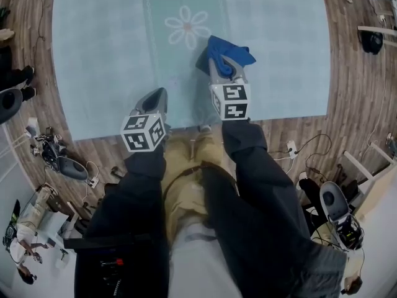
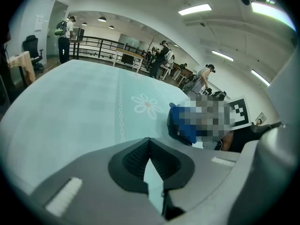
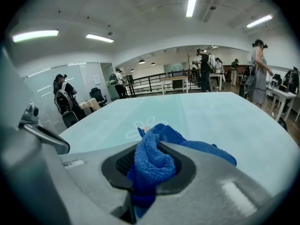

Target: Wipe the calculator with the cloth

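R gripper [image 1: 224, 67] is pinching the blue terry microfibre cloth [image 1: 231, 52] - a wad of it is bunched right between the jaws in the right gripper view, and the rest trails forward onto the pale teal tablecloth [image 1: 99, 54]. Prob. held bunched like that to give a padded face for rubbing. L gripper [image 1: 158, 98] sits near the table's front edge, well apart from the cloth, tips pressed together w/ nothing between them; it looks parked, maybe ready to steady things. Calculator: not clearly seen. A dark flat shape [image 2: 174, 125] shows under the cloth's left edge in the left gripper view & is likely it, so the cloth seems to be on top of it already - can't confirm. Nearby is only a white daisy print [image 1: 188, 27] just beyond the cloth. Nothing on the table blocks a wiping stroke. Cables & gear lie on the wood floor [image 1: 347, 104], off the work area.
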The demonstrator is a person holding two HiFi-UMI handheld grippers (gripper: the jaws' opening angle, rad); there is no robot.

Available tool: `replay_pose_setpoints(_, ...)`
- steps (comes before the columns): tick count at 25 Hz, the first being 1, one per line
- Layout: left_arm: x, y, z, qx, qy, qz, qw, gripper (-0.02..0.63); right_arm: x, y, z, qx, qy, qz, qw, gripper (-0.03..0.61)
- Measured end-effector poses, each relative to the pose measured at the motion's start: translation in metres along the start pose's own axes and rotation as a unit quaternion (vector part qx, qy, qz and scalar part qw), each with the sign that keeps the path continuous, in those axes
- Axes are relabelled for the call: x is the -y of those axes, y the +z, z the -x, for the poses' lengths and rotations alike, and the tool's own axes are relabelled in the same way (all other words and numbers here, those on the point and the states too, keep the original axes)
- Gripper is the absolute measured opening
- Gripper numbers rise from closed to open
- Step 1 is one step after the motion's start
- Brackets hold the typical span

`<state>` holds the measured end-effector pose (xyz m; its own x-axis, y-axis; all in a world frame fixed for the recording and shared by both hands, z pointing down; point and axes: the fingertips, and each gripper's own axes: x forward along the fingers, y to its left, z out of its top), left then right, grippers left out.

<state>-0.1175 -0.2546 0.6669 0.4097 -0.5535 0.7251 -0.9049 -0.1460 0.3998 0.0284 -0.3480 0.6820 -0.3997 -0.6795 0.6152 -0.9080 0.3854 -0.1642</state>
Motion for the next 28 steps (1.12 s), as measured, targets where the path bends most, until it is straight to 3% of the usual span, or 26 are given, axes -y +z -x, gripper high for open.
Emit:
replay_pose_setpoints(9, -0.001, 0.008, 0.003, 0.01, 0.001, 0.004, 0.9999, -0.002, -0.048, 0.028, -0.003, 0.025, 0.058, -0.017, 0.998, 0.058)
replay_pose_setpoints(16, 0.004, 0.026, 0.012, 0.034, -0.005, 0.001, 0.9994, -0.002, -0.065, 0.069, 0.025, 0.069, 0.076, -0.032, 0.994, 0.058)
replay_pose_setpoints(22, 0.032, 0.065, 0.034, 0.083, -0.028, -0.007, 0.9961, -0.002, -0.068, 0.114, 0.078, 0.124, 0.068, -0.046, 0.989, 0.058)
replay_pose_setpoints(28, 0.073, 0.124, 0.071, 0.157, -0.057, -0.024, 0.9857, -0.002, -0.058, 0.156, 0.144, 0.177, 0.039, -0.052, 0.982, 0.058)
